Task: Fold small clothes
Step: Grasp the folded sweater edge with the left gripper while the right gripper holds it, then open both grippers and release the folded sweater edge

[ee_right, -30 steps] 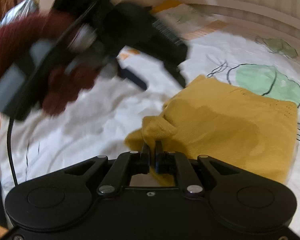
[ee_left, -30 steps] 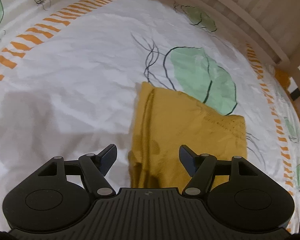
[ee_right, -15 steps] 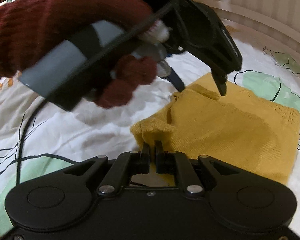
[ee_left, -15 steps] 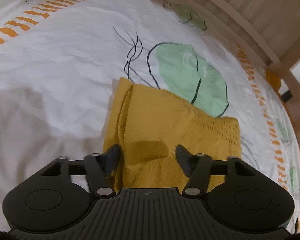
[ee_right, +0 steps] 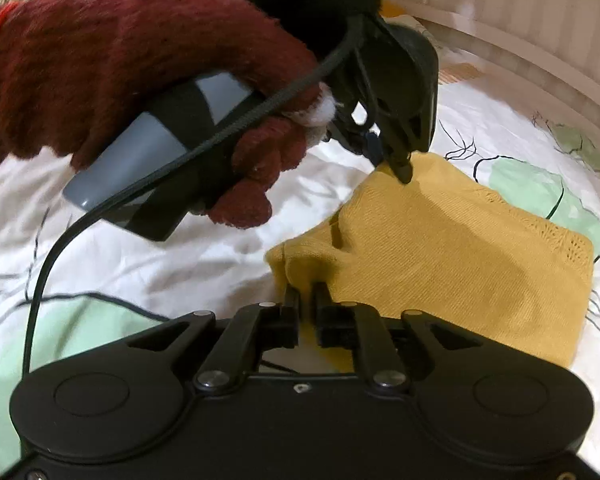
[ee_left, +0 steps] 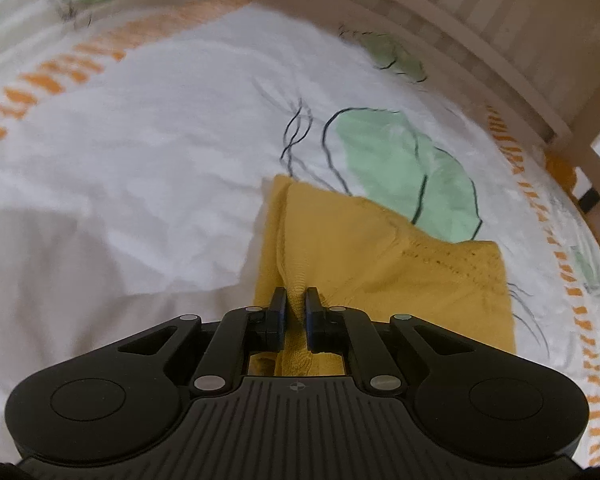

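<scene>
A mustard-yellow knit garment (ee_left: 360,248) lies folded on the white leaf-print sheet (ee_left: 140,140). In the left wrist view my left gripper (ee_left: 295,296) is shut on a raised fold at the garment's near edge. Seen from the right wrist, the left gripper (ee_right: 402,172) pinches the garment's (ee_right: 440,248) far left corner, held by a hand in a dark red glove (ee_right: 140,60). My right gripper (ee_right: 306,292) holds the bunched near left corner. Its jaws are opening, with the cloth still between them.
A light wooden bed frame (ee_left: 500,40) curves around the far and right side of the sheet. A black cable (ee_right: 40,280) hangs from the left gripper's handle across the sheet. An orange dashed border (ee_left: 72,72) runs along the sheet's far left.
The left gripper came down onto the garment's edge and its jaws closed on a fold. The right gripper's jaws have parted slightly on the corner they hold.
</scene>
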Motion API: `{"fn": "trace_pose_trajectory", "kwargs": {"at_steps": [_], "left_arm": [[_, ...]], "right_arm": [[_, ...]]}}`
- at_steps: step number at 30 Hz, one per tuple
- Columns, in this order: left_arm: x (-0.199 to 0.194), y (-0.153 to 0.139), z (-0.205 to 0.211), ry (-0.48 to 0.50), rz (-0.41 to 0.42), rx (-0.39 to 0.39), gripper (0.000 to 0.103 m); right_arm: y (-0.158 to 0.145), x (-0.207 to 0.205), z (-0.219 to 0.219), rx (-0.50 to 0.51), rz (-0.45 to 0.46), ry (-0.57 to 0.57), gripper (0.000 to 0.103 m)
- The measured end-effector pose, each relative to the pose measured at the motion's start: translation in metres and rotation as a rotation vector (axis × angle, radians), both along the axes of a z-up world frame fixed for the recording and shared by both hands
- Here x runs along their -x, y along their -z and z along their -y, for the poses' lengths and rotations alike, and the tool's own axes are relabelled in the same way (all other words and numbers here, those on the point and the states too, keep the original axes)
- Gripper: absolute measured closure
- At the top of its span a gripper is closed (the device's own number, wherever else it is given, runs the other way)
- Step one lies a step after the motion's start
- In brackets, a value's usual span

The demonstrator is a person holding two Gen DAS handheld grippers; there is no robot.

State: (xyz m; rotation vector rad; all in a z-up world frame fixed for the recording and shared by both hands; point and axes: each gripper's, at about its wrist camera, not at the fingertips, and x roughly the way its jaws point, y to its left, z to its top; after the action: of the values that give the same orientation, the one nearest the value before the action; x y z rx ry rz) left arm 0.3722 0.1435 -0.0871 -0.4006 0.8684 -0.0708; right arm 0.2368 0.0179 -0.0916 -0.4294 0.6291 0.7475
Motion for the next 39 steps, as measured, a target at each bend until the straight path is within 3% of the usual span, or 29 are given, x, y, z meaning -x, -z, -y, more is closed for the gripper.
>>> {"fn": "trace_pose_trajectory", "kwargs": {"at_steps": [2, 6, 7, 11, 16, 20, 24, 28, 35, 39], "left_arm": [[-0.004, 0.003, -0.004, 0.011, 0.001, 0.021, 0.094], [-0.008, 0.006, -0.008, 0.041, 0.022, -0.002, 0.091], [-0.008, 0.006, -0.009, 0.040, 0.025, -0.010, 0.090], [-0.008, 0.005, -0.016, 0.009, 0.021, -0.048, 0.078], [-0.006, 0.002, -0.022, -0.038, 0.010, -0.196, 0.079], [0.000, -0.007, -0.033, -0.055, -0.005, -0.138, 0.079], [0.015, -0.032, -0.022, 0.001, 0.069, -0.128, 0.079], [0.033, -0.046, -0.001, 0.096, 0.107, -0.066, 0.079], [0.061, -0.036, 0.029, 0.256, 0.090, -0.079, 0.079], [0.066, -0.019, 0.033, 0.302, 0.044, -0.097, 0.079]], "right_arm": [[0.001, 0.004, -0.001, 0.013, 0.013, -0.013, 0.082], [0.000, 0.012, 0.006, -0.028, -0.010, -0.075, 0.052], [-0.001, 0.014, 0.008, -0.043, -0.026, -0.092, 0.049], [-0.007, 0.022, 0.015, -0.087, -0.039, -0.115, 0.050], [-0.022, 0.007, 0.036, -0.218, -0.077, -0.089, 0.050], [-0.024, -0.002, 0.048, -0.277, -0.096, -0.026, 0.050], [-0.025, -0.018, 0.062, -0.345, -0.114, 0.055, 0.050], [-0.024, -0.045, 0.090, -0.432, -0.125, 0.216, 0.050], [-0.026, -0.077, 0.134, -0.444, -0.095, 0.465, 0.048], [-0.027, -0.093, 0.130, -0.421, -0.094, 0.464, 0.048]]}}
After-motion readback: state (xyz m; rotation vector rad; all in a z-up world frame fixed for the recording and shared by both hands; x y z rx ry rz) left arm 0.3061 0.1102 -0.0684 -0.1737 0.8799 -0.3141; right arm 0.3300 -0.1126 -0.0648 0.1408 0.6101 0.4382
